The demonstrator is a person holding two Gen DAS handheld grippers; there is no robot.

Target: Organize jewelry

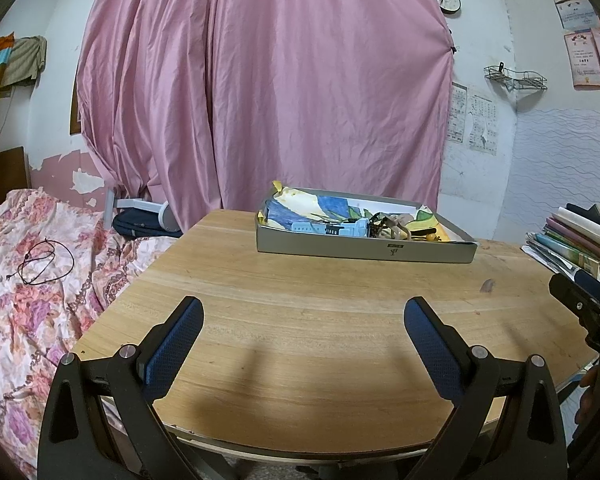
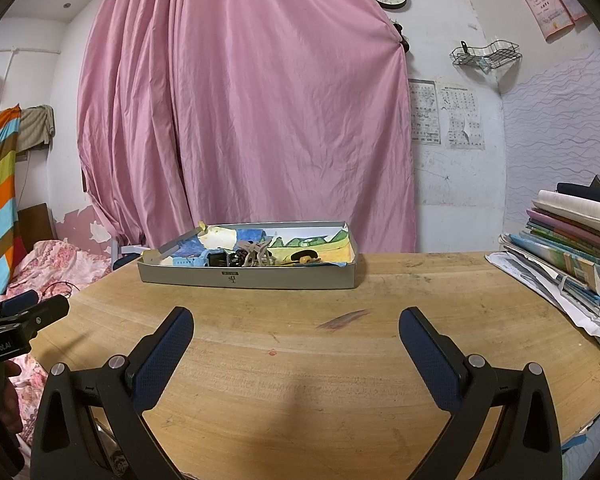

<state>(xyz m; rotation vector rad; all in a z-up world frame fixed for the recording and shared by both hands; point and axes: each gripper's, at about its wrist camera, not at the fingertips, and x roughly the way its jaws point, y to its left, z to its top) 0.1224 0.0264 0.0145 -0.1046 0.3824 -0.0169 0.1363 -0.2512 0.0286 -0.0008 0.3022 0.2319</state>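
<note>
Grey tray (image 2: 260, 278) well beyond spread fingers (image 2: 428, 344)

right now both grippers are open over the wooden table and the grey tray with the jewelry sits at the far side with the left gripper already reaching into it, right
Not quite. The left gripper is not in the grey tray: the left wrist view shows it open over bare wooden table, well short of the tray. The rest holds: the right gripper is open too, and the tray sits at the far side with the jewelry inside.
</note>
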